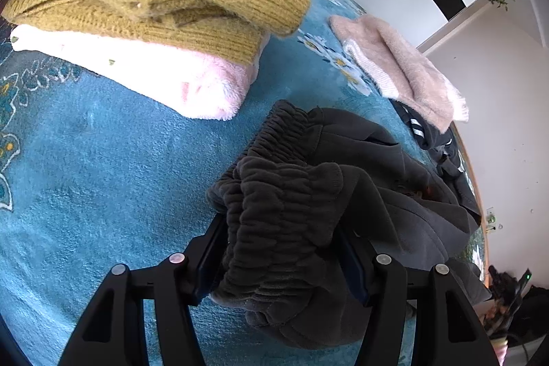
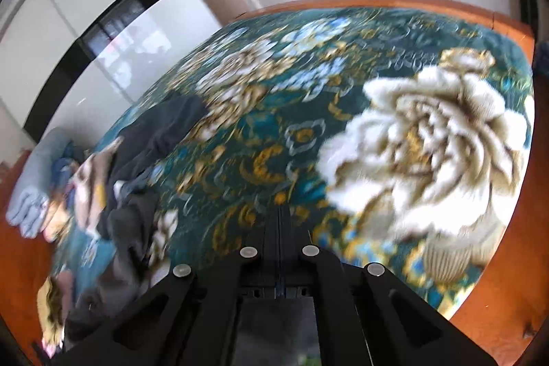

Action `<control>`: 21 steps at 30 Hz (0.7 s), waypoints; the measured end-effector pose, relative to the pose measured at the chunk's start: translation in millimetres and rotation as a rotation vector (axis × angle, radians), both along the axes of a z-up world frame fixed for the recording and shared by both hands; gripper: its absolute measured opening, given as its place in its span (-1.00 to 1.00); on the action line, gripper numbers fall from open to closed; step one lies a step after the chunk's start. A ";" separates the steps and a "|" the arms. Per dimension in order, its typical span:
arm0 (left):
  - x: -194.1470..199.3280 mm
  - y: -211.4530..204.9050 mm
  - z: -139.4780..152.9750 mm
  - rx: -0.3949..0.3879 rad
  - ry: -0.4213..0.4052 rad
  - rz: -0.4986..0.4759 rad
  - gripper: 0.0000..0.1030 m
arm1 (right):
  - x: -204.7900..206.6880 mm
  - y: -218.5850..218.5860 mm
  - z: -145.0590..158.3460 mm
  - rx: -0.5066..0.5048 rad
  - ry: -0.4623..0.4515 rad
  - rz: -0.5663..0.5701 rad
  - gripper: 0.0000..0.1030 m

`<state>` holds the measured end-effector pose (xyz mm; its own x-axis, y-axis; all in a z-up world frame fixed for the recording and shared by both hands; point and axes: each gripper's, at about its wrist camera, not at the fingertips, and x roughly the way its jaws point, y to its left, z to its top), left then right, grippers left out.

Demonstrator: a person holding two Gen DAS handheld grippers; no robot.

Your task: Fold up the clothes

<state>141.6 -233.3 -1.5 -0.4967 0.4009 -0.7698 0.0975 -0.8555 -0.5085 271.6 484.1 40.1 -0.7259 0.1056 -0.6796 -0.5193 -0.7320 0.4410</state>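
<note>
Left tongs (image 1: 281, 249) pinch dark grey trousers' (image 1: 343, 160) gathered, bunched waistband; right tongs (image 2: 280, 228) pressed together.

Right wrist view is motion-blurred: the heap of clothes (image 2: 113, 194) at left smears together. Bunched dark trousers (image 1: 284, 228) hide the left gripper's (image 1: 281, 249) fingertips.

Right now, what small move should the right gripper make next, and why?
Probably bring the right gripper, shut and empty, back to the dark grey garment. The left gripper holds only its bunched elastic waistband, and the rest lies crumpled on the blanket.
</note>
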 end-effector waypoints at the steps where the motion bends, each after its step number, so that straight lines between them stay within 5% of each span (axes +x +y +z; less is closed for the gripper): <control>1: -0.5 1.0 0.4 -0.006 0.000 0.000 0.26 | 8.0 -2.7 -1.3 -0.003 0.001 0.007 -1.00; 4: -2.2 3.8 1.3 -0.021 0.002 0.004 0.26 | 35.0 -12.2 -4.0 -0.058 0.029 0.064 -0.92; 6: -3.0 6.5 2.6 -0.034 0.004 0.007 0.25 | 50.2 -23.4 -2.8 -0.111 0.064 0.130 -0.61; 8: -3.5 9.0 4.1 -0.047 0.006 0.009 0.26 | 56.5 -37.9 -7.6 -0.168 0.085 0.215 0.05; 9: -3.1 9.0 4.5 -0.046 0.006 0.009 0.26 | 57.7 -46.4 -12.0 -0.201 0.091 0.263 0.10; 14: 1.3 4.9 5.2 -0.022 0.000 0.008 0.26 | 39.7 -83.4 -58.9 -0.326 0.051 0.364 0.11; 16: 3.7 2.7 5.1 -0.009 -0.001 0.006 0.26 | 31.8 -83.5 -74.3 -0.450 0.099 0.327 0.11; 21: 9.7 -2.4 3.2 0.024 -0.001 0.003 0.26 | 26.5 -68.2 -65.9 -0.537 0.273 0.217 0.10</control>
<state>151.2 -235.6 1.6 -0.4968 0.4176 -0.7608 0.1008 -0.8429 -0.5285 298.1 415.9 -25.8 -0.8469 -0.3674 -0.3844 -0.2010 -0.4481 0.8711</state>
